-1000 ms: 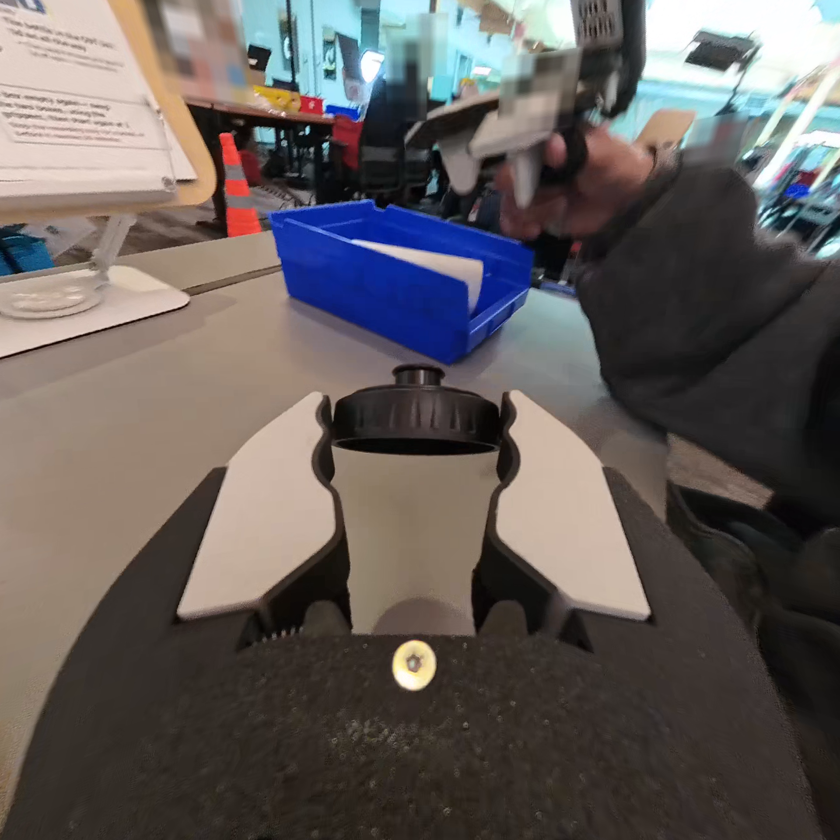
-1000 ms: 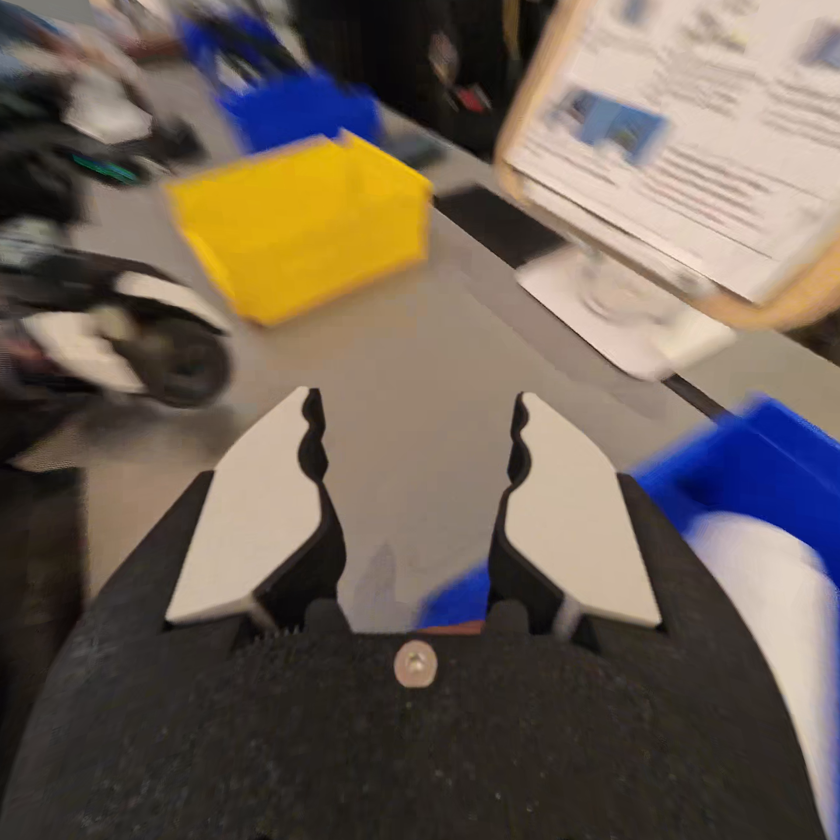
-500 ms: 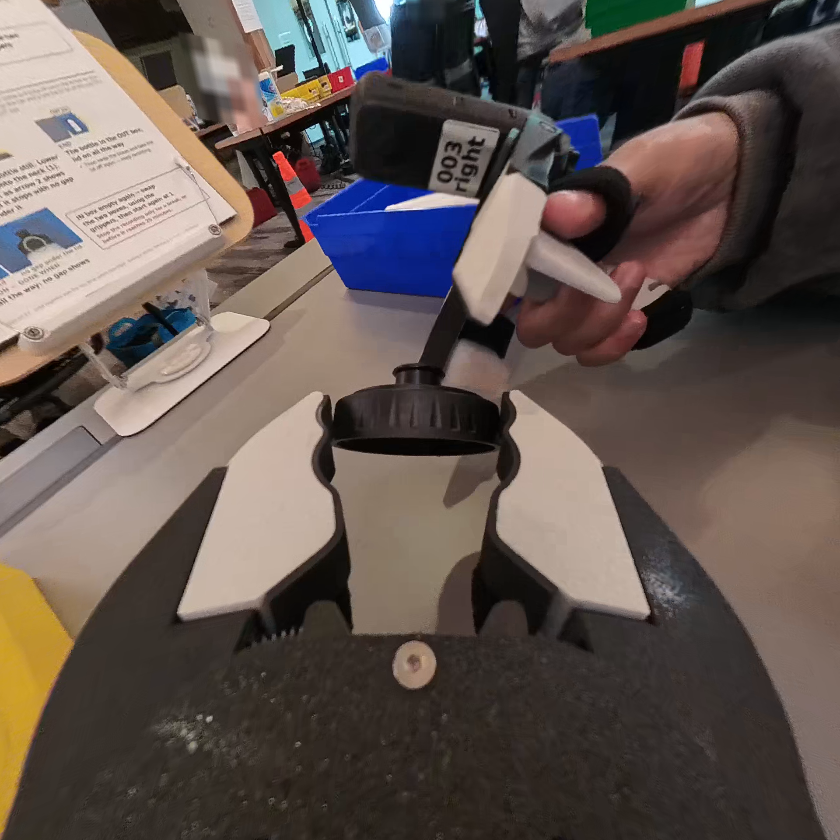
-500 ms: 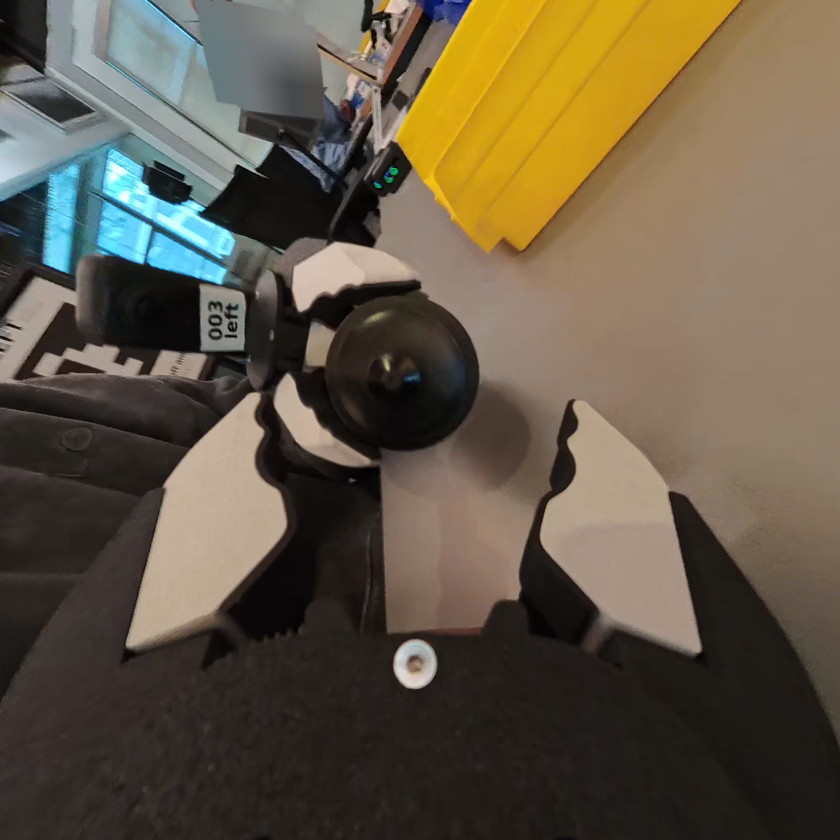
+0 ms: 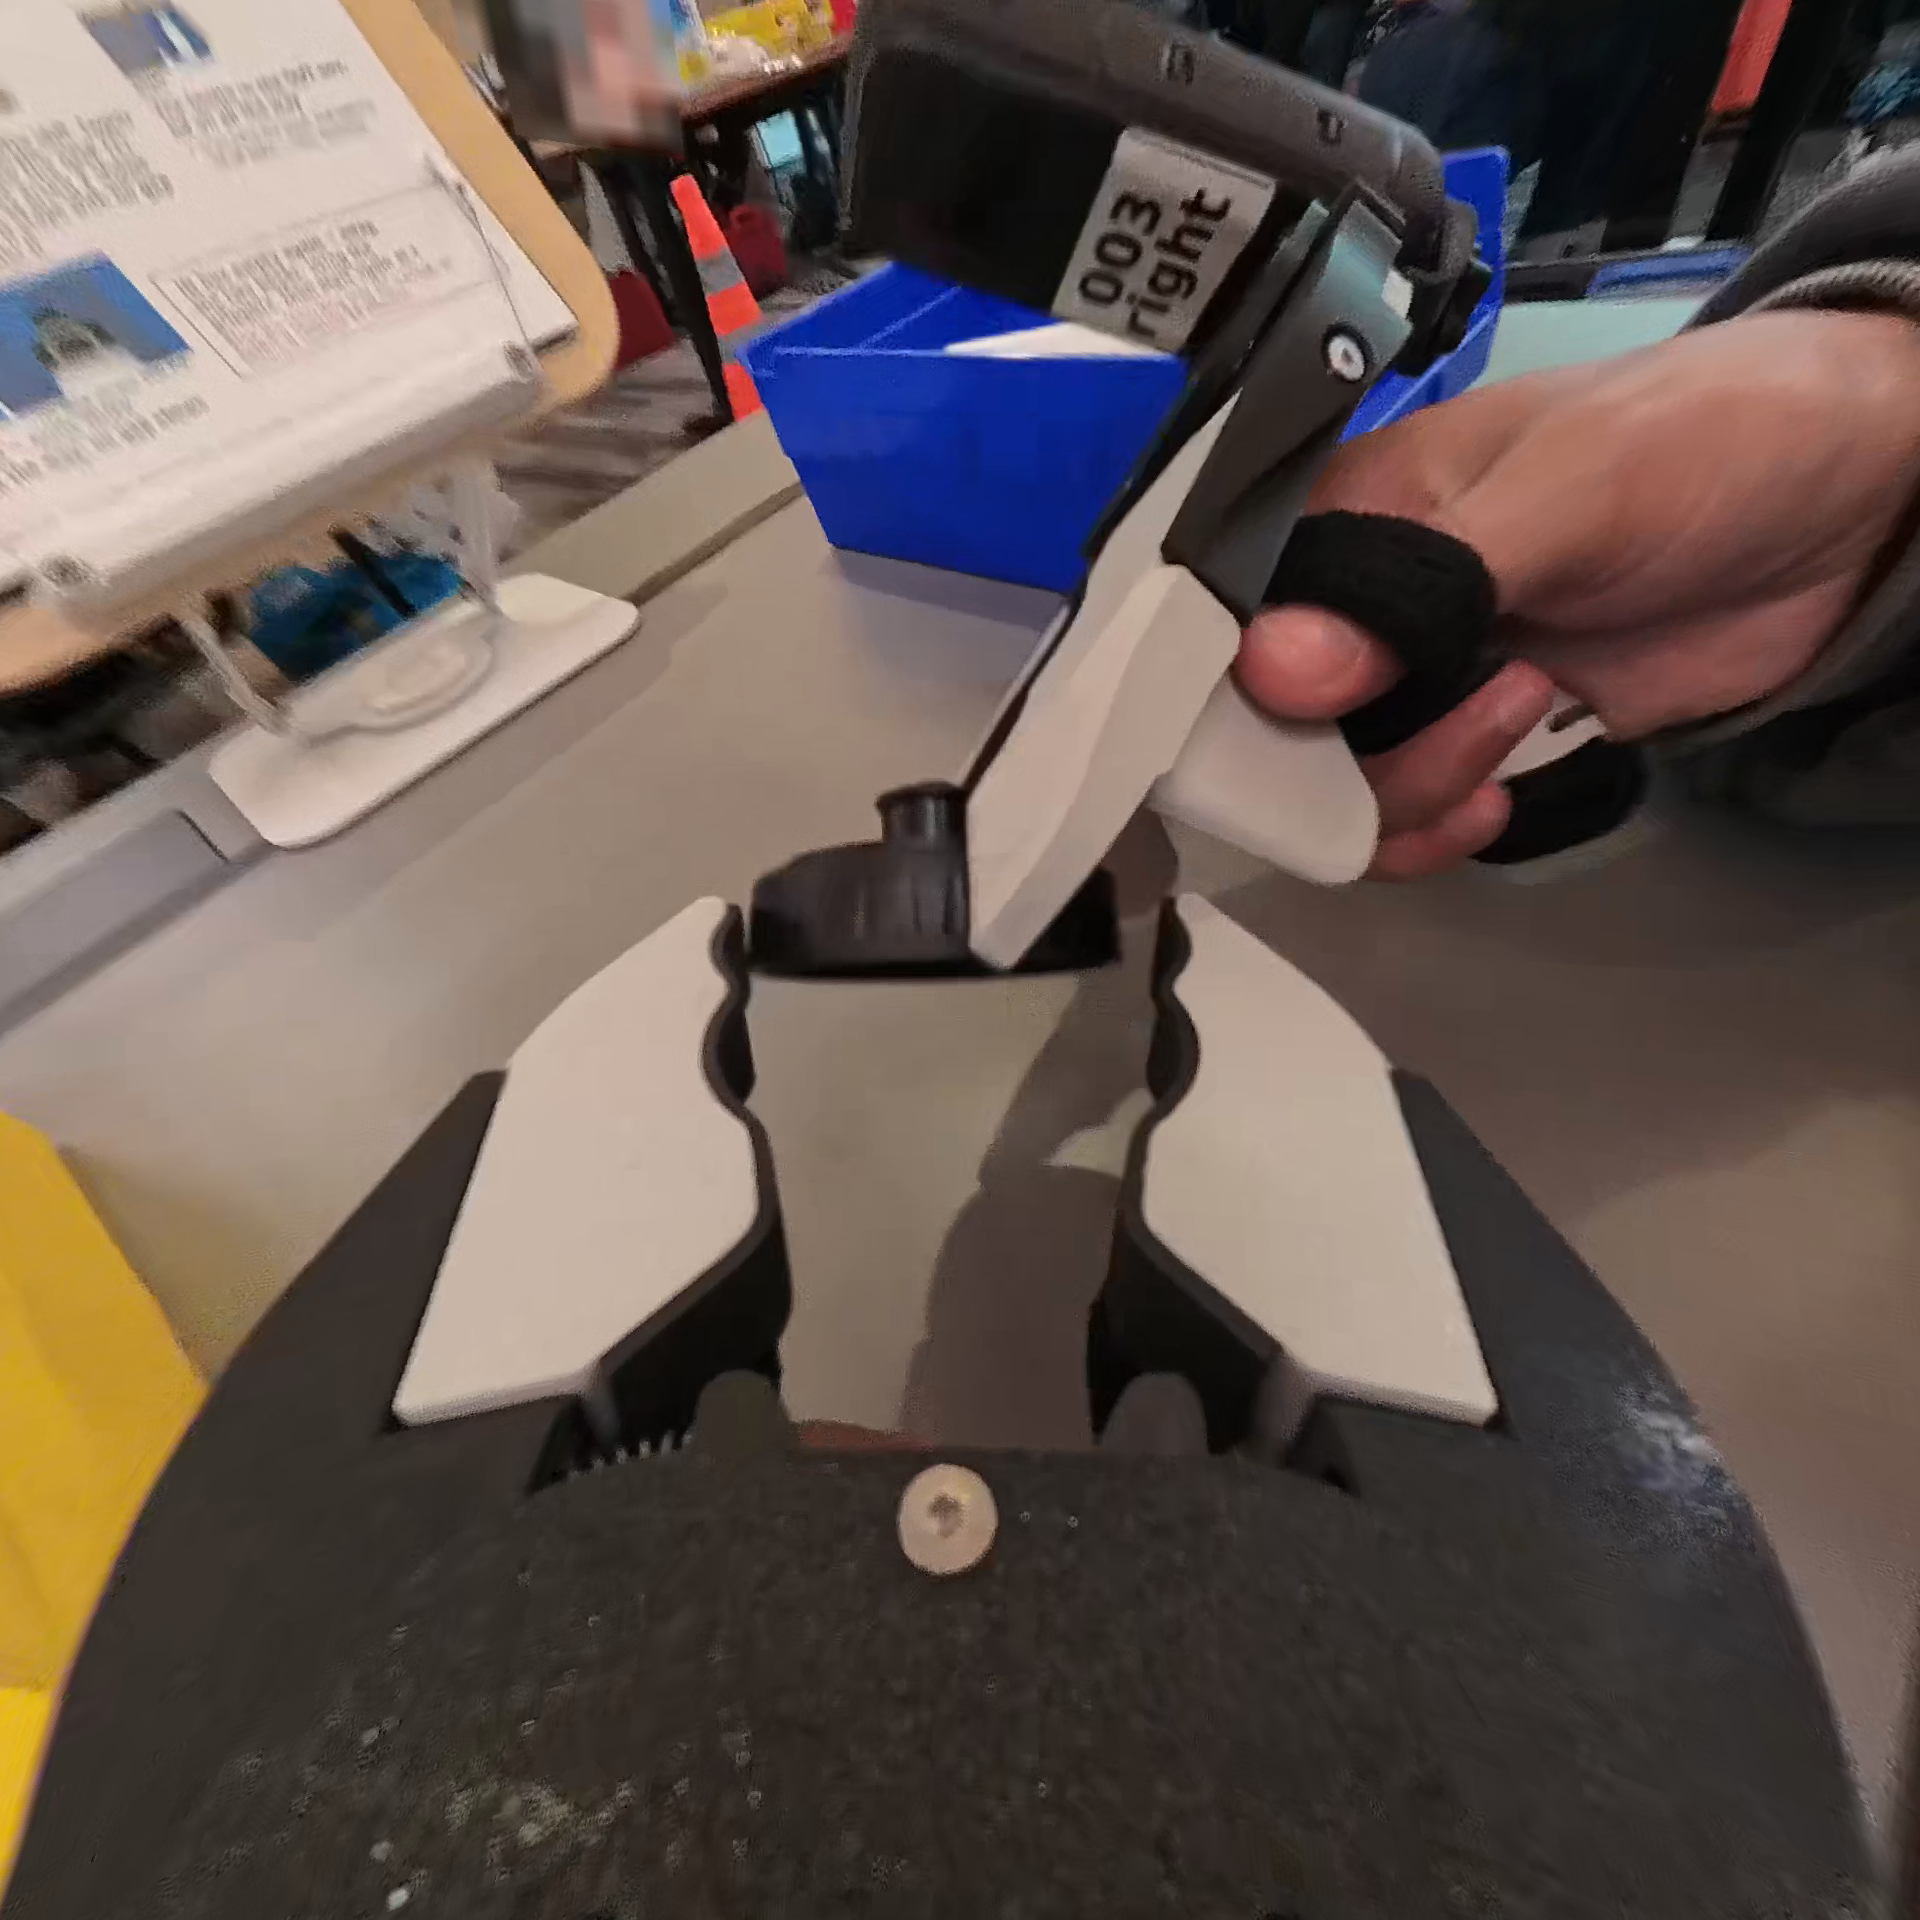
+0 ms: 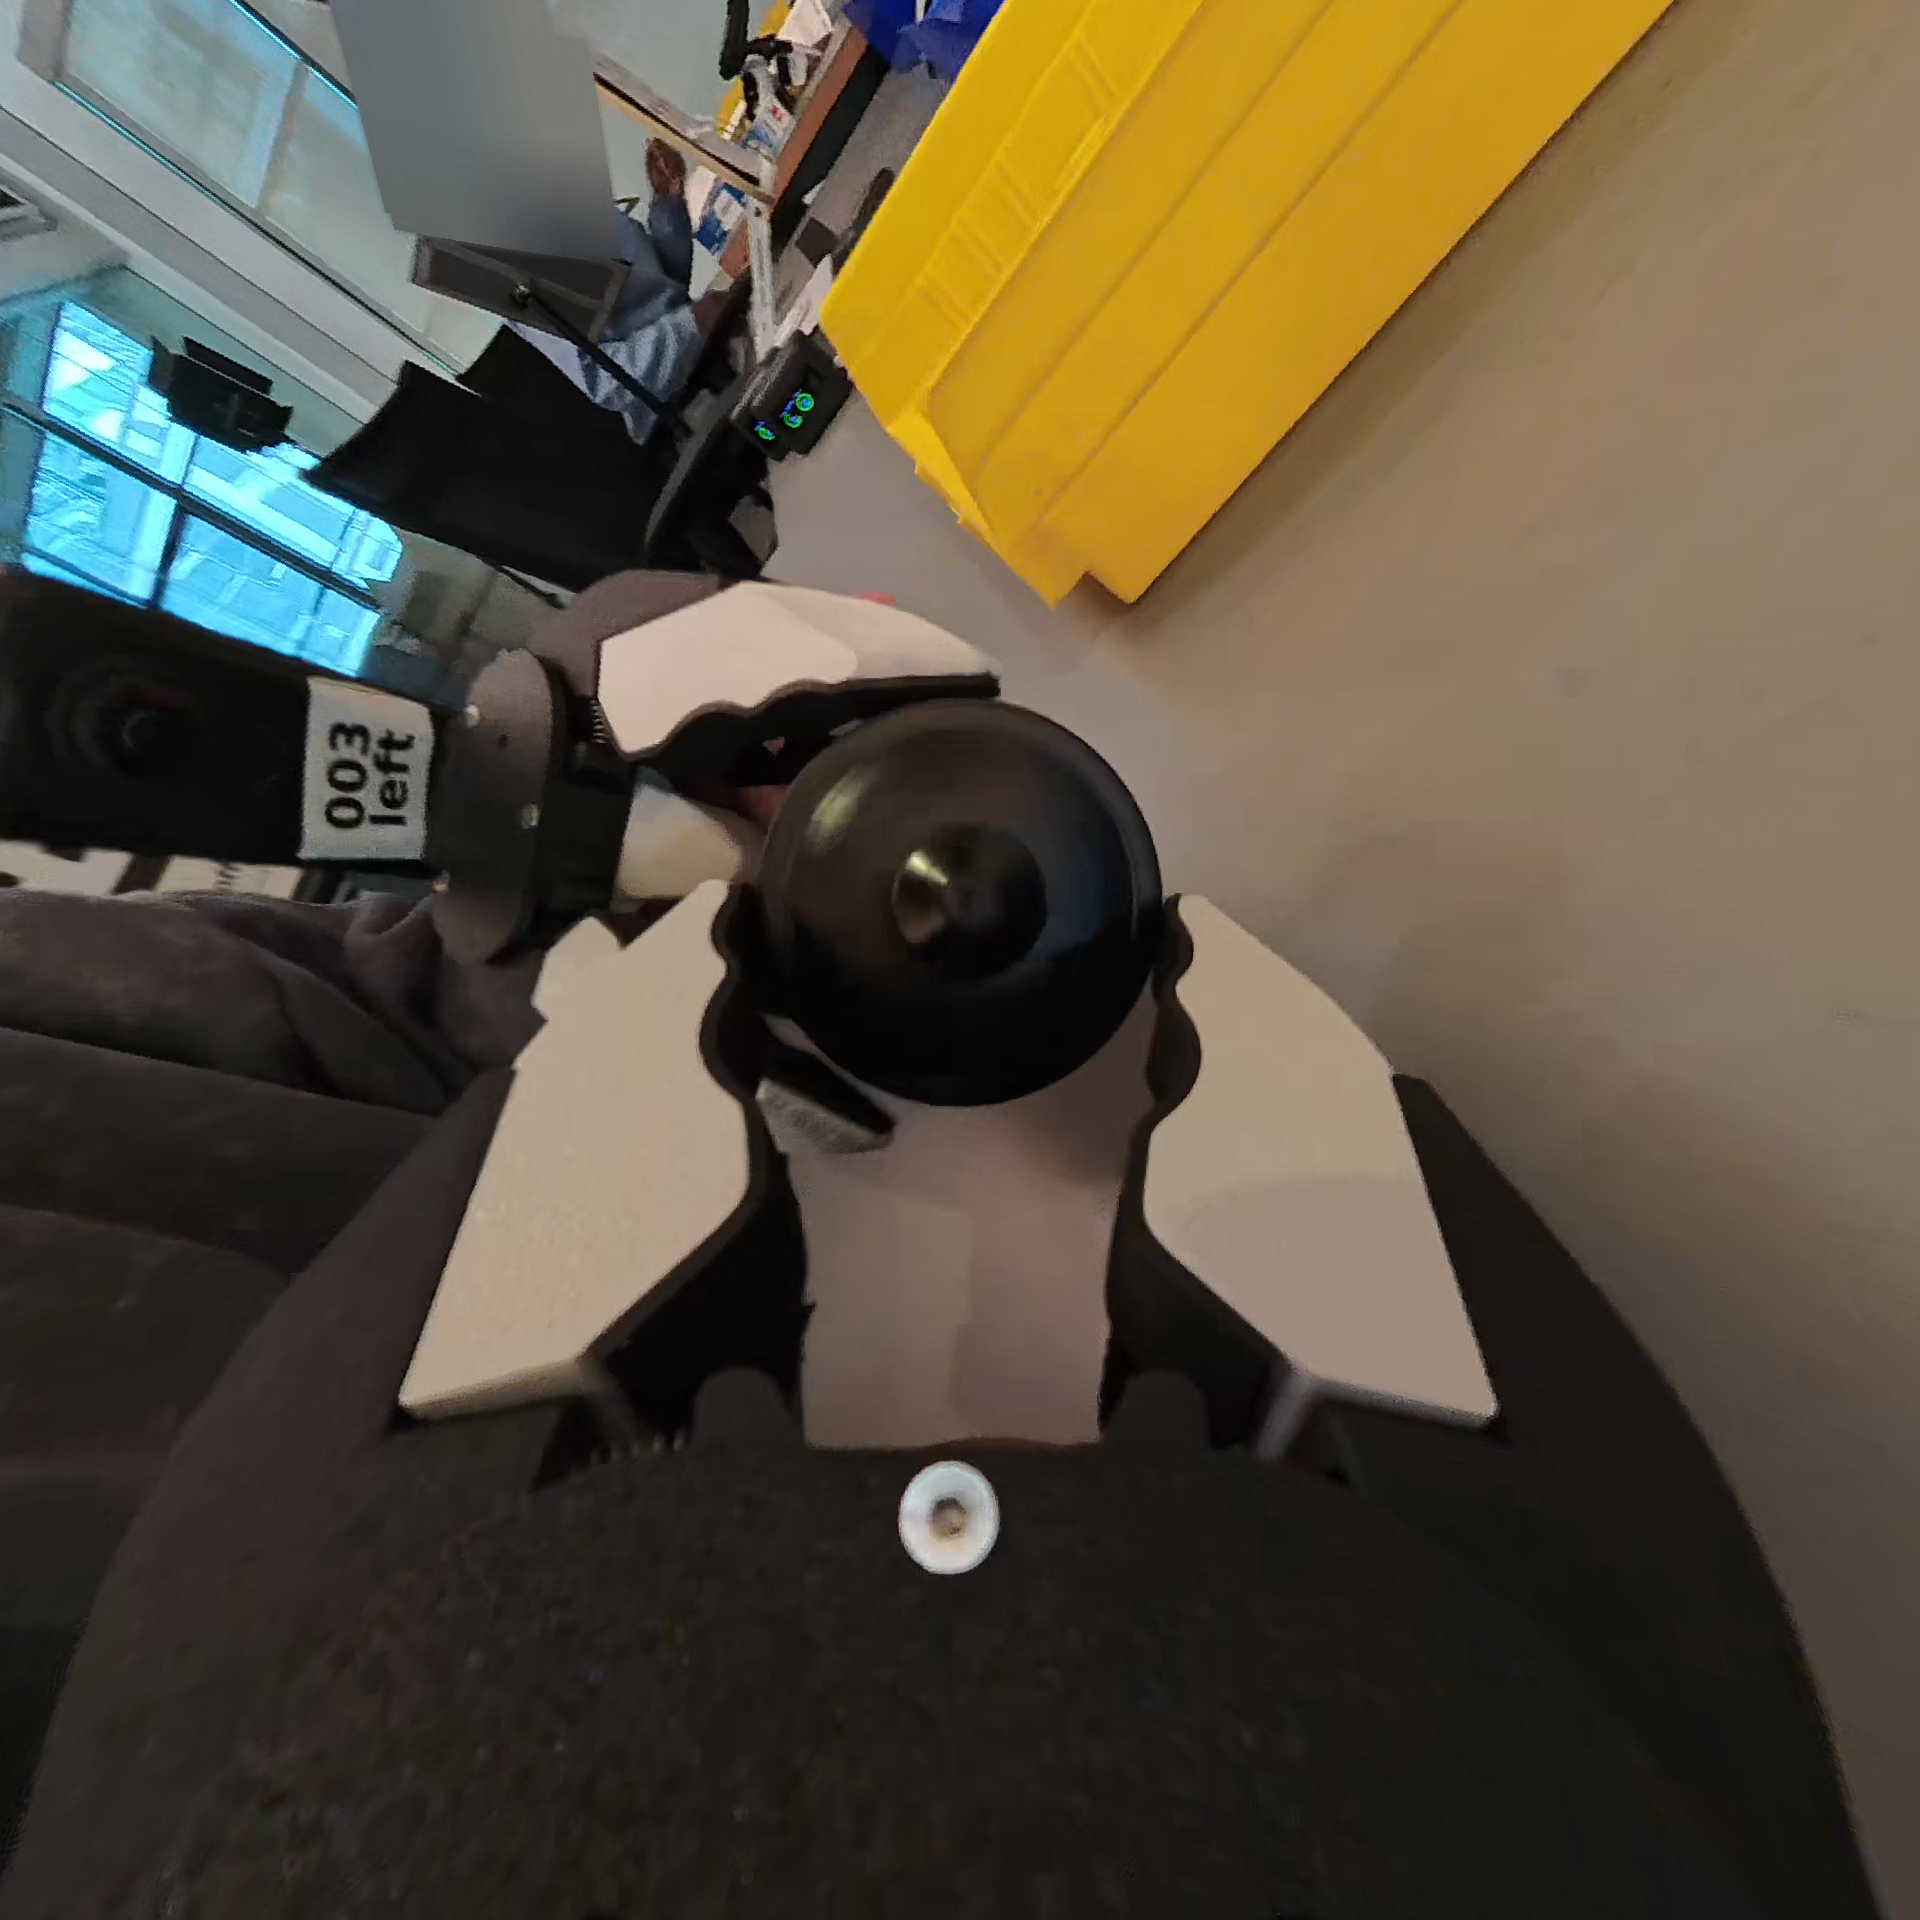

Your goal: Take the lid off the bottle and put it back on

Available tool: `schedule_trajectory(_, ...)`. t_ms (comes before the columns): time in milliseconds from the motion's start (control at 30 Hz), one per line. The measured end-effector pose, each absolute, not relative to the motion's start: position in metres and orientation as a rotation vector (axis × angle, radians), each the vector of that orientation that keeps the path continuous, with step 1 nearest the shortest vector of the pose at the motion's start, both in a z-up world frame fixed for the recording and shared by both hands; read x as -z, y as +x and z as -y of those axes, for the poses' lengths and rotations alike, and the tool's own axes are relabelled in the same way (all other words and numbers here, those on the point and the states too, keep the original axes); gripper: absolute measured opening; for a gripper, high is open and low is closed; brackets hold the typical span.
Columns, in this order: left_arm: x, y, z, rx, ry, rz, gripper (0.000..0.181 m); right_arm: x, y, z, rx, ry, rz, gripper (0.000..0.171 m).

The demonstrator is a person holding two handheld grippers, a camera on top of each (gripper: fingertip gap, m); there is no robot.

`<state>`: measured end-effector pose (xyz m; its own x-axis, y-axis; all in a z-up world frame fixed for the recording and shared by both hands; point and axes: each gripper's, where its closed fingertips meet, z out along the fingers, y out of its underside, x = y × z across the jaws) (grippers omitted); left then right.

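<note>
My left gripper (image 5: 945, 925) is shut on the pale grey bottle (image 5: 883, 1143) and holds it upright above the grey table (image 5: 1558, 1091). The black lid (image 5: 852, 904) with its small spout sits on the bottle's top. My right gripper (image 6: 951, 925) comes down from above, and its jaws are closed against both sides of the lid (image 6: 956, 904). In the left wrist view one of its white fingers (image 5: 1081, 727) covers the lid's right half. In the right wrist view the left gripper's fingers (image 6: 748, 644) reach in from the left under the lid.
A blue bin (image 5: 966, 457) stands behind the bottle. A yellow bin (image 6: 1247, 291) is off to the side and also shows in the left wrist view (image 5: 62, 1403). An instruction board on a stand (image 5: 260, 260) is at the back left. A person's hand (image 5: 1610, 582) holds the right gripper.
My right gripper swung in from the side, came down over the lid and narrowed its jaws onto it. My left gripper kept hold of the bottle.
</note>
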<state>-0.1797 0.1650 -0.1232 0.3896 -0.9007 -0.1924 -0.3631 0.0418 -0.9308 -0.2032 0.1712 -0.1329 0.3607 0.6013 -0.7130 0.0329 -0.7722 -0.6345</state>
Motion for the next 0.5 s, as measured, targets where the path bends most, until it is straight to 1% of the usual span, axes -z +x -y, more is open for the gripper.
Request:
schedule_trajectory(33, 0.123, -0.181, -0.161, 0.669, -1.58, -1.156, 0.08, 0.131, -0.199, -0.174, -1.378, -2.103, 0.554, 0.072)
schedule_trajectory(133, 0.127, -0.184, -0.152, 0.861, -1.693, -1.097, 0.08, 0.108, -0.175, -0.184, -1.192, -2.057, 0.587, 0.072)
schedule_trajectory(233, 0.128, -0.189, -0.153, 0.978, -1.742, -1.045, 0.071, 0.068, -0.135, -0.192, -0.959, -2.004, 0.606, 0.072)
schedule_trajectory(300, 0.129, -0.191, -0.157, 0.986, -1.758, -1.035, 0.069, 0.039, -0.09, -0.2, -0.733, -1.985, 0.593, 0.072)
schedule_trajectory(367, 0.131, -0.192, -0.16, 0.969, -1.765, -1.034, 0.067, 0.019, -0.021, -0.215, -0.384, -2.004, 0.533, 0.072)
schedule_trajectory(433, 0.138, -0.19, -0.16, 0.948, -1.785, -1.058, 0.063, 0.029, 0.048, -0.22, -0.108, -2.135, 0.486, 0.072)
schedule_trajectory(500, 0.143, -0.186, -0.158, 0.935, -1.798, -1.085, 0.063, 0.061, 0.098, -0.22, 0.017, -2.307, 0.428, 0.072)
